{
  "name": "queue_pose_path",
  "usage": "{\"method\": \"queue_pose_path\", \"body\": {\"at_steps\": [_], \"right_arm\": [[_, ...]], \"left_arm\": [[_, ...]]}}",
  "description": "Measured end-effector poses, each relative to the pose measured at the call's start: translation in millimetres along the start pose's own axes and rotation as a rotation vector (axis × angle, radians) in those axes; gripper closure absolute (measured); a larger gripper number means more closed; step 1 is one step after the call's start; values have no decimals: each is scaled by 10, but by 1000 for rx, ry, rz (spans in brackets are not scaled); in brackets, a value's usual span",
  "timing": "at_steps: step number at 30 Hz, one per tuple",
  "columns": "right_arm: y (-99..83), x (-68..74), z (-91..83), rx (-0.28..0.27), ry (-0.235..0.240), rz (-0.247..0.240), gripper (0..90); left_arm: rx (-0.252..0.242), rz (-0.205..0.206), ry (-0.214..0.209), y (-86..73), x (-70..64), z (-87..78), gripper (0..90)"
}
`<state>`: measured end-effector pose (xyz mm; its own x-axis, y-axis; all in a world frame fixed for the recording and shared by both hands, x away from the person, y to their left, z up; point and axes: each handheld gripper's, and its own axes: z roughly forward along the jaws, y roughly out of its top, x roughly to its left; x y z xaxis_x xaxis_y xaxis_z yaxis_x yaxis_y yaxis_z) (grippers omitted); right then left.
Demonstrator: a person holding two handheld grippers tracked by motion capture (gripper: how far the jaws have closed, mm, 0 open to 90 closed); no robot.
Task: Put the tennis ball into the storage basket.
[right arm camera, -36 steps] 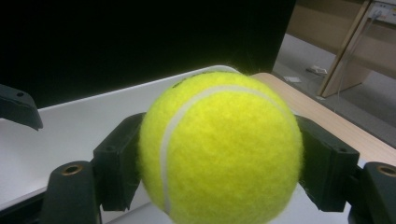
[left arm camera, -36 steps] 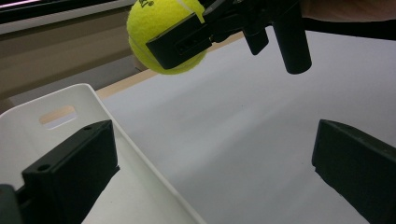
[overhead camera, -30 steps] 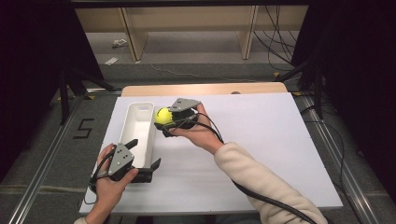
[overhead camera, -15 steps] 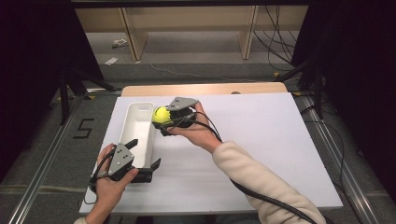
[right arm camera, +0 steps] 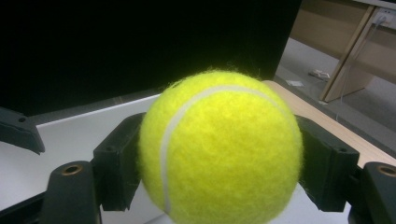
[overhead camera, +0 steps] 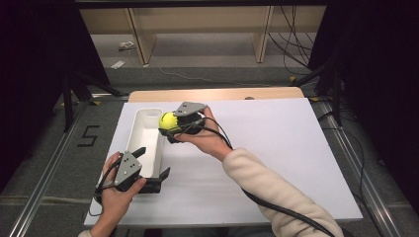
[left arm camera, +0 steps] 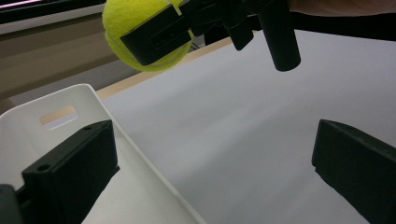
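A yellow tennis ball (overhead camera: 168,120) is held above the right rim of a long white bin (overhead camera: 146,136) at the table's left. My right gripper (overhead camera: 172,124) is shut on it, and in the right gripper view the ball (right arm camera: 219,149) sits squeezed between both black jaws of that gripper (right arm camera: 219,161). My left gripper (overhead camera: 152,162) stands open at the bin's near end, its jaws either side of the right wall. The left gripper view shows that gripper (left arm camera: 210,177) with the bin (left arm camera: 28,135) wall running between its jaws, and the ball (left arm camera: 140,58) high up beyond.
A white sheet (overhead camera: 276,148) covers the table, with a strip of bare wood (overhead camera: 222,94) along the far edge. The right gripper's cable (overhead camera: 276,210) trails under the forearm to the front edge. Wooden shelving (overhead camera: 197,19) stands on the floor behind.
The right gripper has carried the ball slightly left, toward the bin. The left gripper has stayed where it was.
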<state>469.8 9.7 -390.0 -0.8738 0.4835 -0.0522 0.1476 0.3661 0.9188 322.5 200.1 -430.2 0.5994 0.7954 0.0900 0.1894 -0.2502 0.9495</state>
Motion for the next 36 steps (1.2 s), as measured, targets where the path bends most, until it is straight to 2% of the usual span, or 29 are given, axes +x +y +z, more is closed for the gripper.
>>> {"method": "queue_pose_path", "body": {"at_steps": [36], "right_arm": [[85, 65, 107, 5, 14, -15, 262]], "left_arm": [[-2, -1, 0, 0, 3, -3, 0]]}}
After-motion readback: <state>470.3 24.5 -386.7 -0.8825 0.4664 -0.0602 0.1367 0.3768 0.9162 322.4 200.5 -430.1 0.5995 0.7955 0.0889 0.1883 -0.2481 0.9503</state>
